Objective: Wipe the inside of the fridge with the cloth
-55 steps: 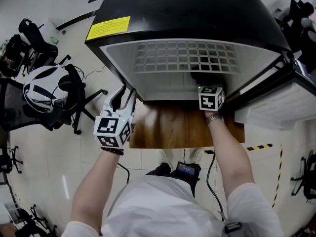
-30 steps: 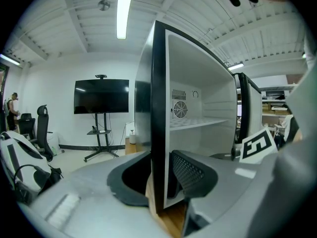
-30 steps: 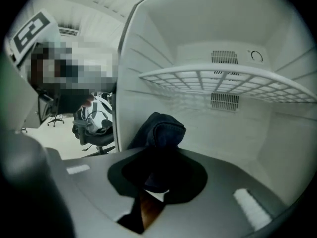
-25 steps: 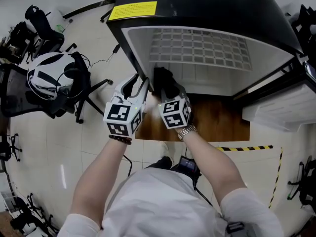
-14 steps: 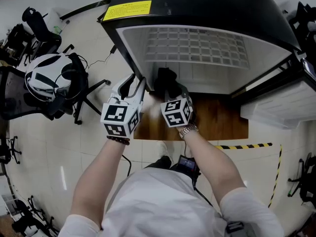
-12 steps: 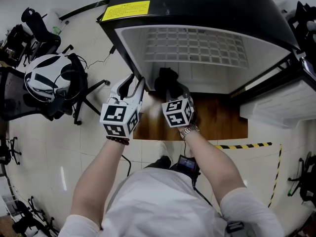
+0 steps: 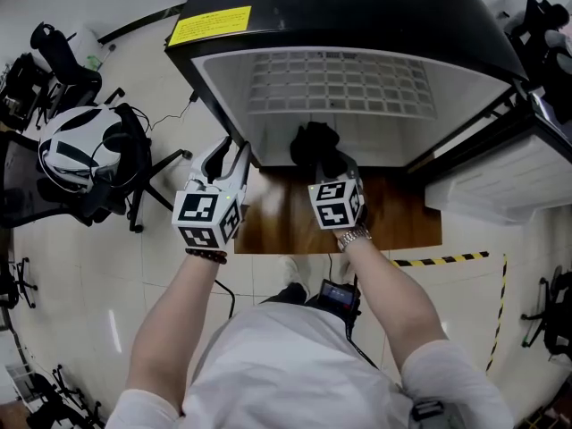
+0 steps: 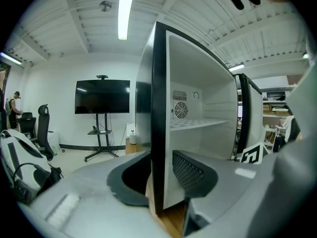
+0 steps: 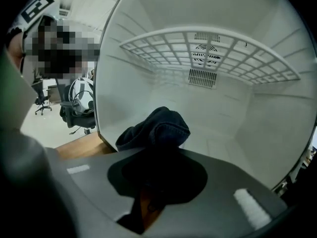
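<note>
Fridge stands on a wooden board, black outside, white inside, door swung open on the right. A white wire shelf spans the upper part of the cavity and a yellow label sits on the top left corner. Left gripper is at the fridge's front left corner. In the left gripper view, the left gripper has its jaws part open and straddling the left wall, one pad outside on the black face and one inside on the white face. Both pads look set against it, so it grips the wall edge. Right gripper reaches into the bottom of the opening, jaws closed on the cloth, a dark bunched rag that bulges out past the tips. In the right gripper view, the cloth fills the gap of the right gripper and sits at the front edge of the fridge floor, under the shelf and roughly mid-width. Can't tell if it actually presses on the floor. A vent grille shows on the back wall. An office chair with a white and black bag stands on the tiled floor to the left, well apart from the fridge. A TV on a stand shows in the left gripper view.
</note>
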